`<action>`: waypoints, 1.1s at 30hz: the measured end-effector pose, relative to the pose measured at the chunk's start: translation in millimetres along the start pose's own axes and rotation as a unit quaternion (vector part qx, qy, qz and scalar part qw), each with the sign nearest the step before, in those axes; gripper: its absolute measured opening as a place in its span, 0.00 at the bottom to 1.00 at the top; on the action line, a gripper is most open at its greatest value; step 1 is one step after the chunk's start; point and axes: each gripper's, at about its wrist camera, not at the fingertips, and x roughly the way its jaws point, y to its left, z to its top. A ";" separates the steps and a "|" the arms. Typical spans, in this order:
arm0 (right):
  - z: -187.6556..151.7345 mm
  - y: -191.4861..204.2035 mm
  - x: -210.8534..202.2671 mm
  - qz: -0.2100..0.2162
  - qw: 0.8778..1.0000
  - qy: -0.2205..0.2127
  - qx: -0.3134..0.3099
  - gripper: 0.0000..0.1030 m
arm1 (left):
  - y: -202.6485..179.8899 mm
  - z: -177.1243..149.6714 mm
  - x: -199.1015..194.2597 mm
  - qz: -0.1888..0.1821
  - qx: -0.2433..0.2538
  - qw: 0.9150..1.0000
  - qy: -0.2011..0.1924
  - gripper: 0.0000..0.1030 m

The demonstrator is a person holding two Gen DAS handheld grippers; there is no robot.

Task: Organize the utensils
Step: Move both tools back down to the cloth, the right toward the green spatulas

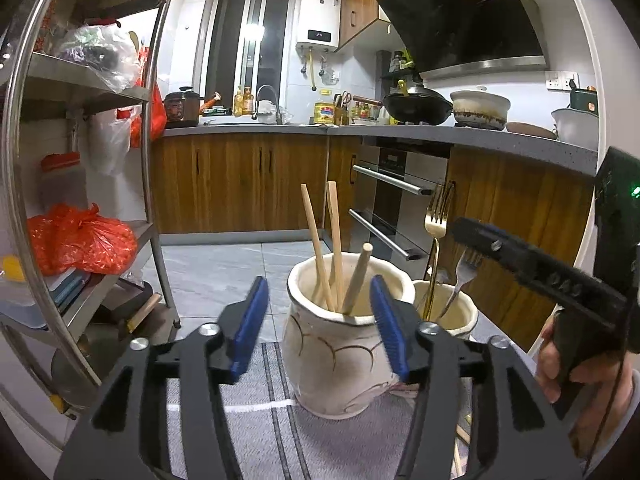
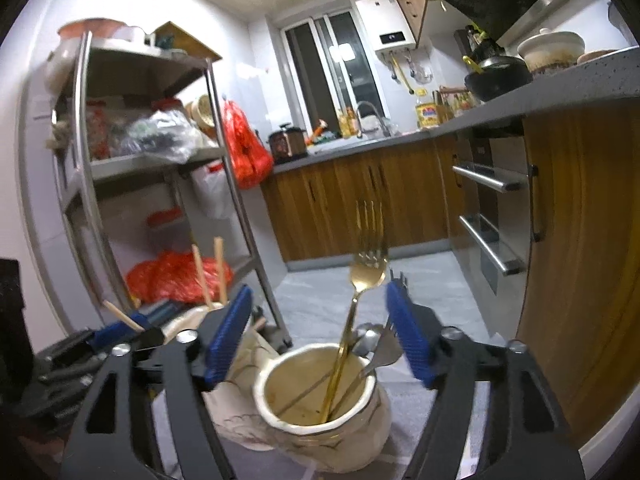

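A large cream ceramic jar (image 1: 332,364) stands on a grey striped cloth (image 1: 256,420) and holds two wooden chopsticks (image 1: 316,248) and a thick wooden handle (image 1: 358,276). My left gripper (image 1: 320,322) is open just above the jar's near rim, with nothing between its blue pads. A smaller cream jar (image 2: 320,432) to the right holds a gold fork (image 2: 366,276), a silver fork (image 2: 386,346) and a spoon (image 2: 366,340). My right gripper (image 2: 318,338) is open above this jar. The gold fork's stem rises between its pads, and neither pad touches it.
A steel shelf rack (image 1: 156,184) with red bags (image 1: 80,240) stands to the left. Wooden cabinets and oven handles (image 1: 384,184) are behind and to the right, under a grey counter (image 1: 460,134). A hand (image 1: 550,364) grips the right tool. The floor beyond is grey tile (image 1: 224,264).
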 end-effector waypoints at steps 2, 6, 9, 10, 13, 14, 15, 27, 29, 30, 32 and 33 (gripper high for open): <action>4.5 3.5 -10.1 0.000 1.000 -0.011 -0.004 0.90 | -2.0 0.9 -3.8 0.001 0.002 1.000 -0.001 0.62; 12.1 5.4 -26.7 0.006 1.000 -0.029 -0.004 0.94 | -5.3 1.7 -18.2 0.009 0.007 1.000 -0.013 0.87; 16.6 4.4 -39.4 0.009 0.999 -0.038 0.002 0.95 | -6.9 2.5 -28.3 0.010 0.007 1.000 -0.018 0.94; 17.9 3.9 -43.9 0.007 0.999 -0.042 0.003 0.95 | -7.3 2.6 -31.5 0.011 0.007 1.000 -0.019 0.94; 19.8 0.7 -53.1 -0.003 0.999 -0.041 0.008 0.95 | -8.3 1.5 -39.3 0.012 0.007 1.000 -0.018 0.94; 19.4 -1.0 -55.2 -0.006 0.999 -0.039 0.012 0.95 | -8.5 0.8 -42.3 0.012 0.005 1.000 -0.016 0.94; 18.7 -3.5 -56.8 -0.011 0.999 -0.035 0.019 0.95 | -9.1 0.4 -43.4 0.011 0.003 1.000 -0.013 0.94; -12.5 -40.7 -61.0 -0.064 0.993 0.045 0.091 0.95 | -22.2 -16.9 -55.0 -0.010 -0.002 1.000 0.028 0.94; -19.6 -44.1 -63.4 -0.072 0.991 0.056 0.096 0.95 | -24.8 -20.0 -56.1 -0.018 -0.002 0.999 0.035 0.94; -23.8 -46.4 -64.6 -0.078 0.990 0.064 0.098 0.95 | -27.3 -23.1 -56.3 -0.022 0.000 0.999 0.041 0.94; -31.4 -47.2 -67.2 -0.088 0.989 0.075 0.093 0.95 | -32.0 -28.8 -55.3 -0.026 0.005 0.998 0.054 0.94; -35.8 -47.1 -68.5 -0.095 0.988 0.084 0.087 0.95 | -33.8 -31.7 -54.7 -0.028 0.007 0.998 0.060 0.94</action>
